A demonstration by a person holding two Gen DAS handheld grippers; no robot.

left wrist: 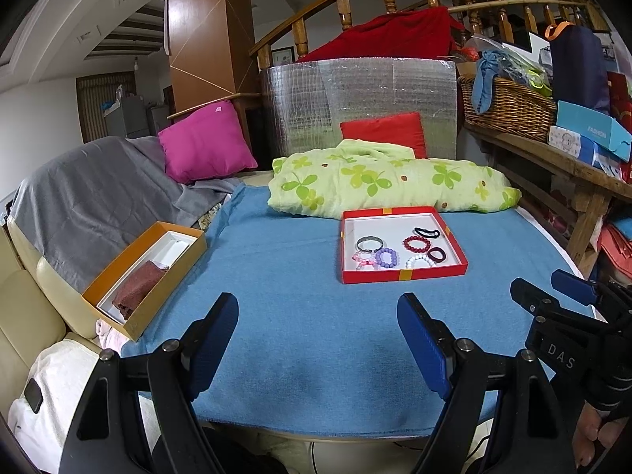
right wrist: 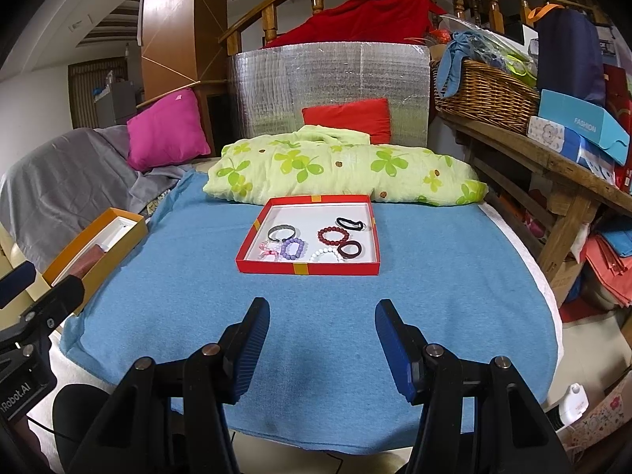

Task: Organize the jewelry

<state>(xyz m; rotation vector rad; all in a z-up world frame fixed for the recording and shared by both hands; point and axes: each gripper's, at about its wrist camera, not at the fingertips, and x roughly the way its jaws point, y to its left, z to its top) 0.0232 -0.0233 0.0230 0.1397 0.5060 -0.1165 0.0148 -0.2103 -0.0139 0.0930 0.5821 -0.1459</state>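
A shallow red tray (left wrist: 399,276) (right wrist: 308,269) lies on the blue cloth (left wrist: 284,308) (right wrist: 316,335). Several bracelets and hair ties sit in it: a silver bangle (left wrist: 369,243) (right wrist: 281,232), a purple bead bracelet (left wrist: 387,257) (right wrist: 293,247), a dark red bead bracelet (left wrist: 418,243) (right wrist: 332,235), a white bead bracelet (left wrist: 419,261) (right wrist: 326,254). An orange box (left wrist: 118,316) (right wrist: 118,237) at the left holds a brown cloth (left wrist: 138,292). My left gripper (left wrist: 318,308) and right gripper (right wrist: 322,316) hover open and empty over the cloth, short of the tray.
A green clover-print quilt (left wrist: 387,185) (right wrist: 339,170) lies just behind the tray. A grey-covered sofa with a pink cushion (left wrist: 205,142) (right wrist: 166,130) is at the left. A wooden bench (left wrist: 561,162) (right wrist: 553,158) with a wicker basket stands at the right.
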